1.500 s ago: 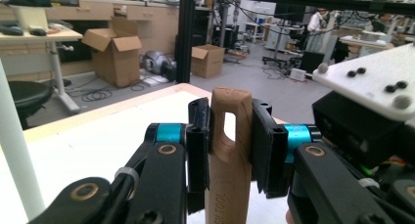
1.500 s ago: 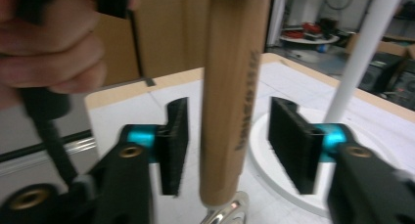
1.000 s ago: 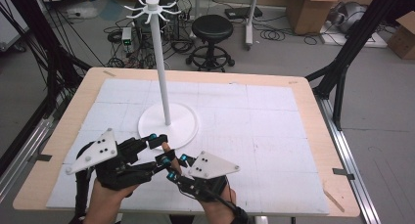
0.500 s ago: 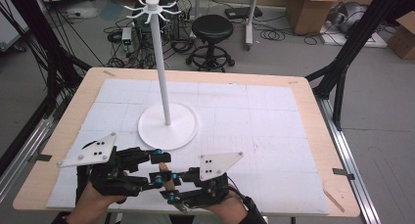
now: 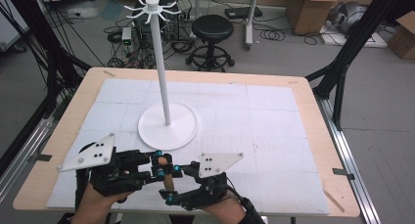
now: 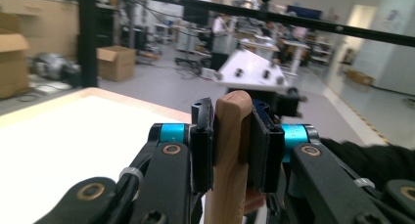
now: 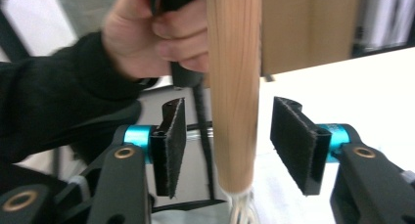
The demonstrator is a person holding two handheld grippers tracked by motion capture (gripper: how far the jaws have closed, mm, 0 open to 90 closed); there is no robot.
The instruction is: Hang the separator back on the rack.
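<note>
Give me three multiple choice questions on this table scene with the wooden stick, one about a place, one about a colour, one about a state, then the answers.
1. Where does the tall stand rest?
A. on the white mat, beyond the two hands
B. on the floor beside the stool
C. at the right edge of the table

2. What colour is that stand?
A. black
B. white
C. blue

3. How do the right tongs sit around the wooden stick?
A. clamped tight on it
B. pads apart on either side, not touching it
C. far off from it

Answers: 1 A, its round foot sits on the white mat. 2 B, pole and foot are white. 3 B, gaps show on both sides; these jaws have just been opening, while the left tongs press on the stick.
</note>
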